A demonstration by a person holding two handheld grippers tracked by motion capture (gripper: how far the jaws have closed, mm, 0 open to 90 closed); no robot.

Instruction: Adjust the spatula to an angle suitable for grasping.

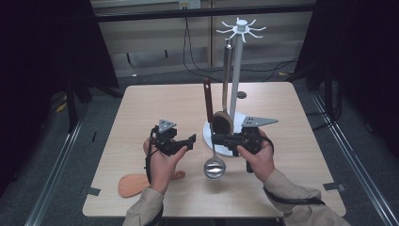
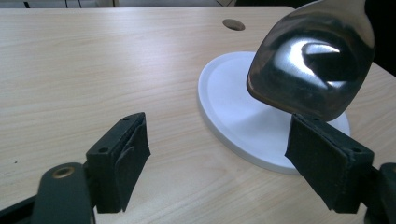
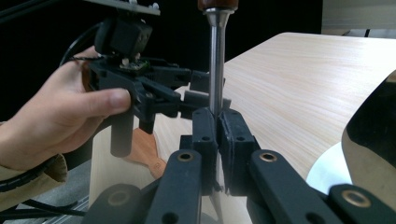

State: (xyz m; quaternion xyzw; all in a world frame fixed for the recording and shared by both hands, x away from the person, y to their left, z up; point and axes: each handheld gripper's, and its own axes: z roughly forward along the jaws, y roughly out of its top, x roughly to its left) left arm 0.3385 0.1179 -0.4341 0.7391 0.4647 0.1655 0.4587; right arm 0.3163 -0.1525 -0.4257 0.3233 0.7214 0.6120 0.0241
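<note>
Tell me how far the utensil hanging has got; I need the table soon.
Done: one utensil hangs on the white rack. In hand: the right gripper clamps the metal ladle by its shaft; the left gripper is open beside its bowl. Left: hanging that ladle, then the wooden spatula lying on the table.

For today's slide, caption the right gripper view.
Right claw clamps the ladle's metal shaft beside the open left claw.

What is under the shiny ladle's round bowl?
The ladle hangs above the bare wooden table, close to the white stand base. The right gripper pinches its stem. The tabletop straight underneath is covered by the bowl.
</note>
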